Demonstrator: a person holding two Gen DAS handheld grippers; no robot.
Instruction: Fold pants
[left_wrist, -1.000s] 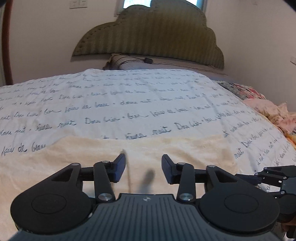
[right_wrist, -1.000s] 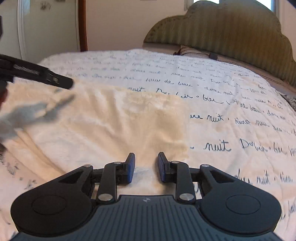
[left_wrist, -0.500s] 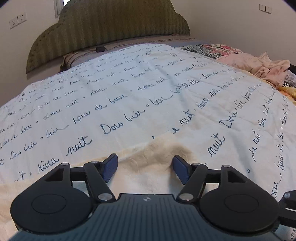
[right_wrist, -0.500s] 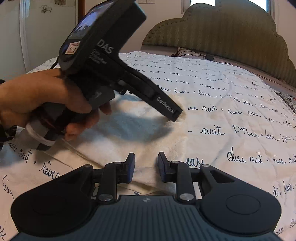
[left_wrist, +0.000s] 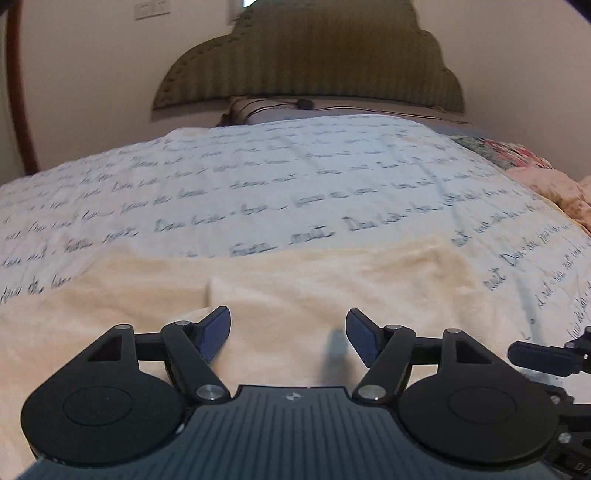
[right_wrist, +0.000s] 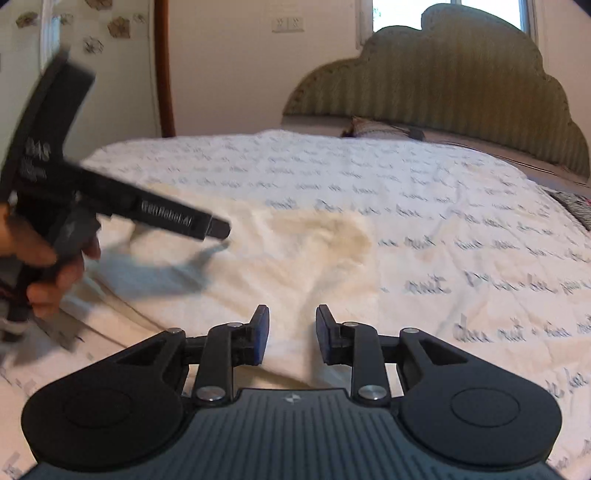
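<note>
Cream fleece pants (left_wrist: 295, 284) lie flat on the bed, a fold line running across them. My left gripper (left_wrist: 288, 332) hovers open over their near part, nothing between its blue pads. In the right wrist view, a hand (right_wrist: 55, 273) holds the left gripper (right_wrist: 218, 230) low over the pants (right_wrist: 295, 251) at the left. My right gripper (right_wrist: 290, 332) stands narrow at the pants' near edge, shut on a raised ridge of the cloth. One of the right gripper's fingers (left_wrist: 535, 354) shows at the right edge of the left wrist view.
A white sheet (left_wrist: 295, 192) printed with blue script covers the bed. A green padded headboard (left_wrist: 310, 59) and a pillow (left_wrist: 258, 110) stand at the far end. Pink and floral clothes (left_wrist: 546, 184) are heaped on the bed's right side.
The left gripper swung out to the pants' far corner and came back over their near part, its jaws now wider. The right gripper kept its place and its narrow grip.
</note>
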